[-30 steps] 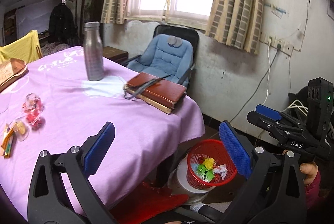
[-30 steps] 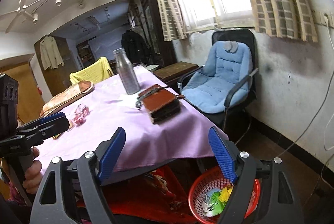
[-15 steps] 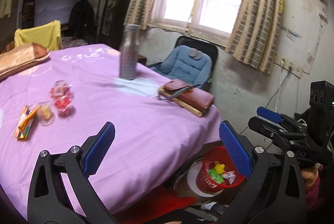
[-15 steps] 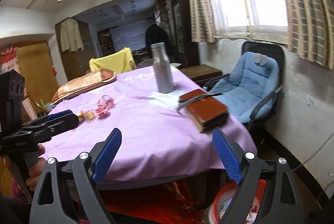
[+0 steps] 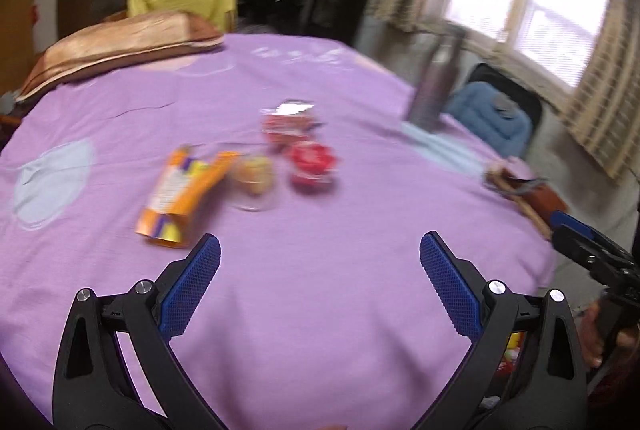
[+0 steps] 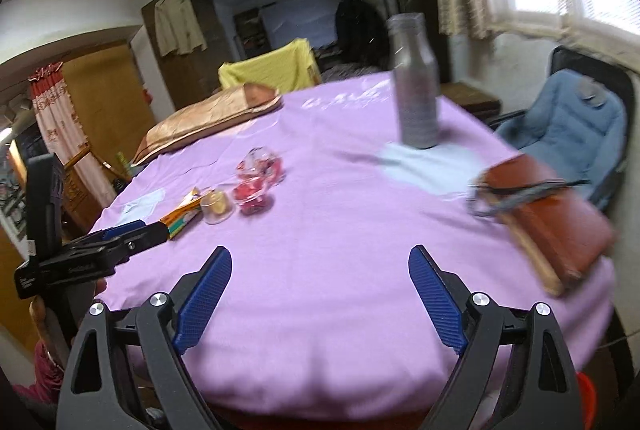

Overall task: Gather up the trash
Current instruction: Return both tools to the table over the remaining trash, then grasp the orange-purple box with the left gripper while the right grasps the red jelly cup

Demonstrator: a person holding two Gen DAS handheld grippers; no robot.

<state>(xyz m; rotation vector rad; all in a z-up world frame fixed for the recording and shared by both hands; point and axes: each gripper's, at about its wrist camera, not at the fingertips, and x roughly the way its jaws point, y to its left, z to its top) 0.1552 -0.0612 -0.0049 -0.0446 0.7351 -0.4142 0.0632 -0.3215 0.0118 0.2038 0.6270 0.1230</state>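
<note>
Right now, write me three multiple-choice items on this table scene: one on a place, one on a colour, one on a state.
1. Where does the metal bottle stand?
A. on the pale blue patch of the tablecloth
B. on the brown wallet
C. on the blue chair

2. What colour is the tablecloth?
A. green
B. purple
C. white

3. How are the left gripper and the right gripper?
A. both shut on wrappers
B. one shut on the bottle
C. both open and empty

Answers:
1 A, its base sits on the pale patch.
2 B, purple cloth covers the whole top.
3 C, each pair of blue pads stands wide apart with only cloth between.
</note>
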